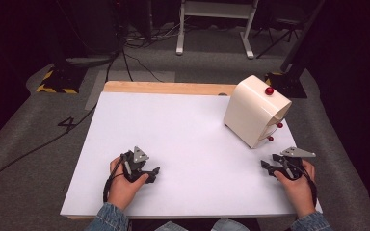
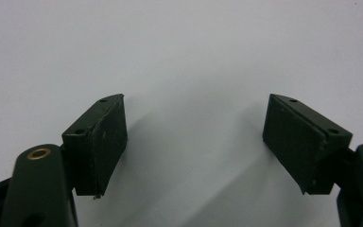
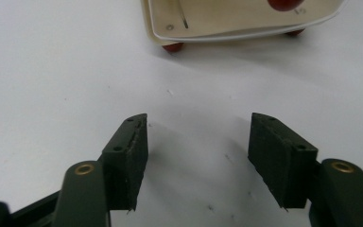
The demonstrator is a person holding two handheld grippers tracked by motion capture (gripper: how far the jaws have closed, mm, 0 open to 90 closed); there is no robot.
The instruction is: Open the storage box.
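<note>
A cream box (image 1: 254,109) with rounded corners and small red knobs (image 1: 269,90) stands on the white table (image 1: 173,139) at the back right. Its lower edge and a red foot (image 3: 174,47) appear at the top of the right gripper view. My right gripper (image 1: 268,168) rests near the table's front right, just in front of the box, open with nothing between its jaws (image 3: 198,156). My left gripper (image 1: 153,173) lies at the front left, also open and empty (image 2: 196,142), over bare white surface.
A wooden strip (image 1: 168,87) runs along the table's far edge. Grey carpet surrounds the table, with black cables (image 1: 53,139) at the left, a stand base with yellow-black tape (image 1: 58,79), and white frame legs (image 1: 212,29) behind.
</note>
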